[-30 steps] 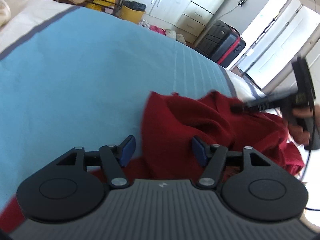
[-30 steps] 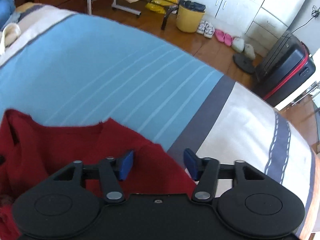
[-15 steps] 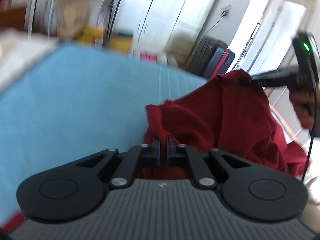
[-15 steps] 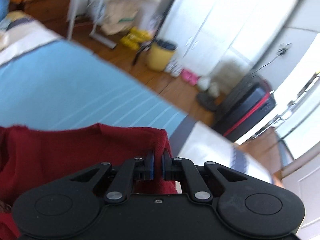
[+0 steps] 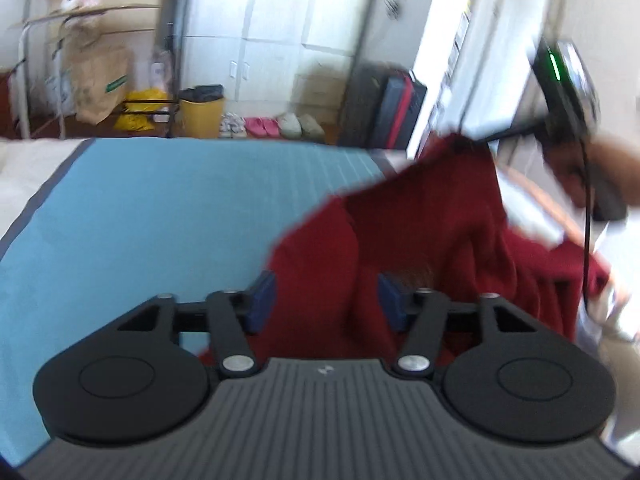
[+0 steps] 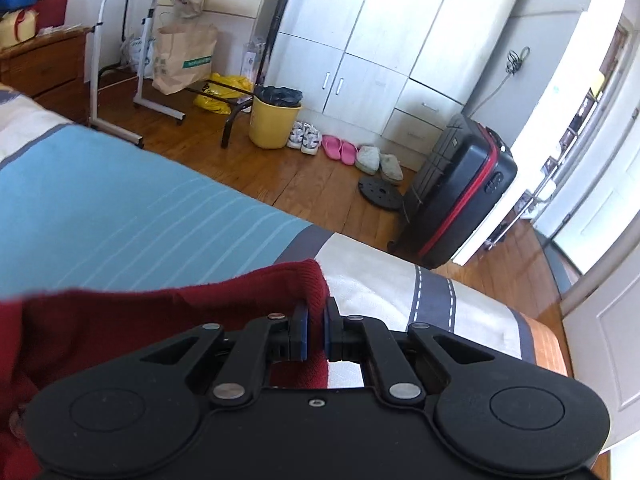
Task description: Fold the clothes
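While the right gripper (image 6: 315,330) pinches the red sweater (image 6: 160,320) edge, the left gripper (image 5: 326,300) gapes wide — sweater just between its pads.

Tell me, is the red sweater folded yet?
Not folded. The sweater hangs bunched and lifted above the bed, one edge pinched in the right gripper; the left gripper is open.

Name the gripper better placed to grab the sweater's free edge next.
Left. The left gripper is open with the red sweater between its fingers; the right gripper is already clamped on a corner.
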Action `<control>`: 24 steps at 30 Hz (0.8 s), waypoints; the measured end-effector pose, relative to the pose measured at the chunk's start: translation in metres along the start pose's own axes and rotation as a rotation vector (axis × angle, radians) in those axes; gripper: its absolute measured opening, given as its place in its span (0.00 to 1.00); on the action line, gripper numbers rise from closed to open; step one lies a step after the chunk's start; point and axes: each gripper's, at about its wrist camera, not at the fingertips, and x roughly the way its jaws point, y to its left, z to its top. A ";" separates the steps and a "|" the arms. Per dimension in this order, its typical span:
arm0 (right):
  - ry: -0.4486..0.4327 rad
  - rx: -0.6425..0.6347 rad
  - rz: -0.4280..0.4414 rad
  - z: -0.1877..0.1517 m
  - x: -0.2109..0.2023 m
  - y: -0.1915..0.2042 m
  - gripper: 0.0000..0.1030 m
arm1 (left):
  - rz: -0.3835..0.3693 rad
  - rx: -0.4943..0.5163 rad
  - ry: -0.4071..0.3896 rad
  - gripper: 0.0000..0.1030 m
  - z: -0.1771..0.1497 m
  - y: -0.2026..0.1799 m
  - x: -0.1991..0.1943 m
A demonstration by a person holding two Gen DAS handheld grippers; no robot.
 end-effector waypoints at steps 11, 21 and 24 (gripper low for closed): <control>-0.020 0.024 0.014 0.001 -0.008 -0.003 0.07 | -0.092 -0.279 0.203 0.67 -0.020 0.065 0.025; -0.024 0.003 0.020 0.006 -0.007 0.014 0.07 | 0.058 -0.183 0.213 0.82 -0.025 0.044 0.032; -0.023 -0.010 0.012 0.009 -0.006 0.019 0.07 | 0.104 -0.220 0.176 0.82 -0.020 0.055 0.019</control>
